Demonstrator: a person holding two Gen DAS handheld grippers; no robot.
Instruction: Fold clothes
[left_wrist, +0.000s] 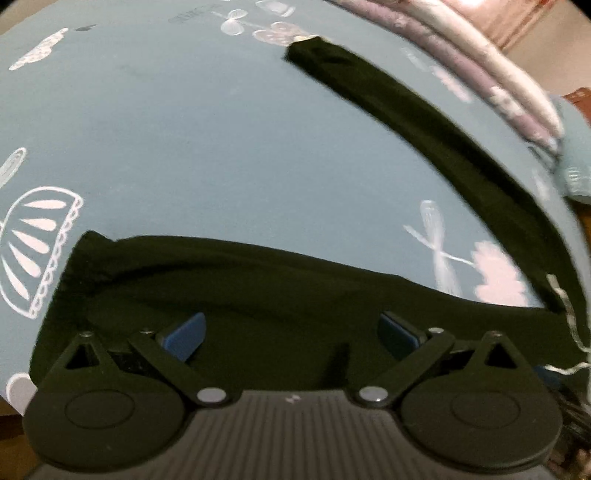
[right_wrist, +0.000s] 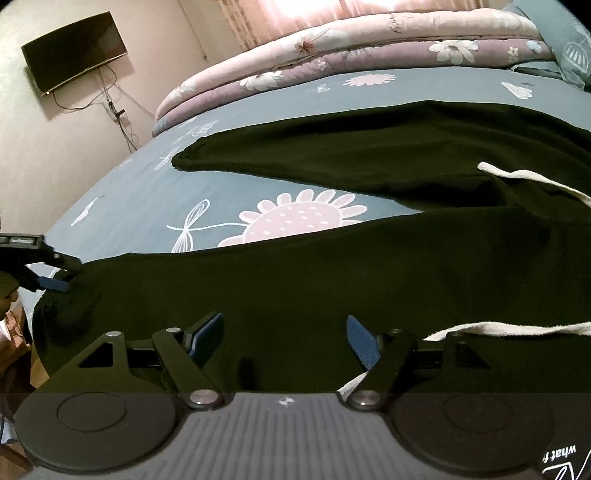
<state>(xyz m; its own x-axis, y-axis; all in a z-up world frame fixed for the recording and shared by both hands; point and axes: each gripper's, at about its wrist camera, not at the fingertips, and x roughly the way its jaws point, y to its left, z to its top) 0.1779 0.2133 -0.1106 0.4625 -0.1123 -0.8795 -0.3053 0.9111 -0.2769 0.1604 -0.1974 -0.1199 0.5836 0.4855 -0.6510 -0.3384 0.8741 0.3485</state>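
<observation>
- Left wrist view: the left gripper (left_wrist: 291, 334) points down over a pair of black trousers (left_wrist: 258, 295) spread on a blue-grey bedsheet (left_wrist: 221, 147) printed with white and pink motifs. Its jaws stand wide apart with only flat black cloth under them; nothing is pinched between the blue pads (left_wrist: 188, 336).
- One trouser leg (left_wrist: 424, 122) runs away up and to the right across the sheet, toward a stack of folded quilts (left_wrist: 480, 62) at the far edge.
- A pale drawstring (left_wrist: 565, 317) shows at the right edge.
- Right wrist view: the right gripper (right_wrist: 286, 339) hovers low over the same trousers (right_wrist: 332, 288), jaws well open, holding nothing.
- A white drawstring (right_wrist: 517, 326) lies on the cloth just beside its right finger; another strand (right_wrist: 528, 177) lies further back.
- The two legs fork apart, showing a pink flower print (right_wrist: 295, 218) between them.
- The left gripper (right_wrist: 55, 280) sits at the left edge, at the trousers' border.
- Behind, pink floral quilts (right_wrist: 332, 48) lie stacked, and a dark television (right_wrist: 74, 48) hangs on the wall.
</observation>
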